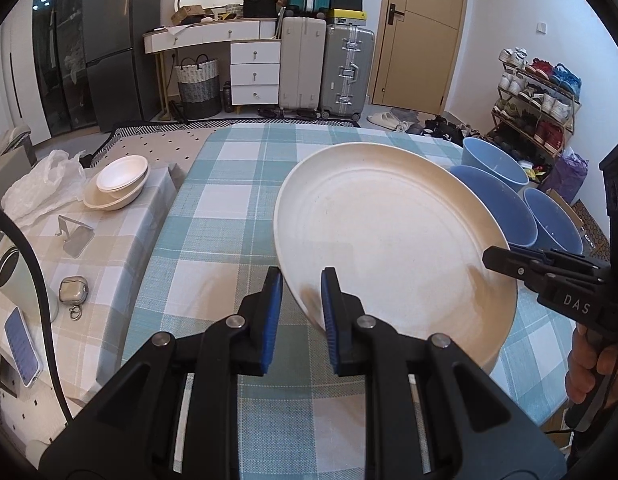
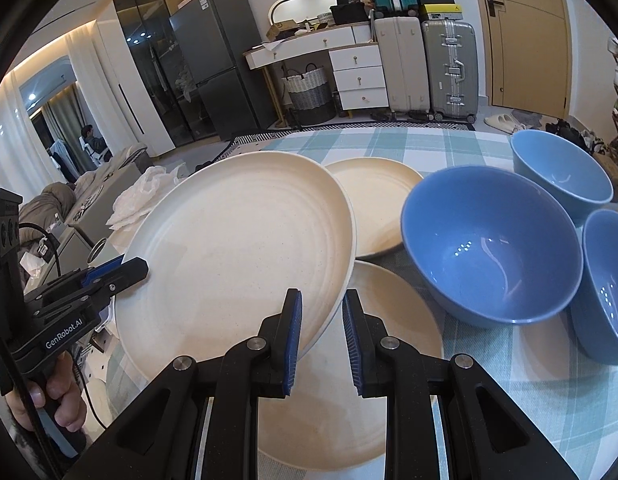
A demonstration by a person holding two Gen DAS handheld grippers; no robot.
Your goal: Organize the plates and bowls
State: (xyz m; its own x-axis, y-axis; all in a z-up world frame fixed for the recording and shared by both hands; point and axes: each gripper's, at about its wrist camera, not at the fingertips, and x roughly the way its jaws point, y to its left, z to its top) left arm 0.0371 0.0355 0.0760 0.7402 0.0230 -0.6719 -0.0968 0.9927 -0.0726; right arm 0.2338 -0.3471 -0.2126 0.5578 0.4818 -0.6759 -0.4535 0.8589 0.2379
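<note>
While the large cream plate point(image 2: 237, 248) hangs tilted above the checked tablecloth point(image 1: 213, 216), both tools are at its rim from opposite sides. The left gripper point(image 1: 299, 312) has its blue pads point(image 1: 271, 312) astride the near-left edge, with a visible gap between pad and rim on at least one side, so its jaws look parted, or at most loosely closing, not clamped. The right gripper point(image 2: 321, 336) also straddles the rim in its own view, again with daylight between the pads; in the left wrist view its tip seems to meet the plate's right edge, but whether it pinches firmly cannot be told.

Beneath the raised plate lies a second cream plate point(image 2: 389, 312), with a third plate point(image 2: 373, 200) just beyond it. Three blue bowls point(image 2: 493, 248) stand close together to the right. Off on a side table sit two nested white bowls point(image 1: 117, 184).

The step in hand appears to be stacking the lifted plate onto the one below. To do it well, one side should be firmly gripped before the other lets go, since a glazed rim slips easily. The plate should be levelled, centred over the lower plate and lowered until the rims meet, kept clear of the nearest blue bowl.
</note>
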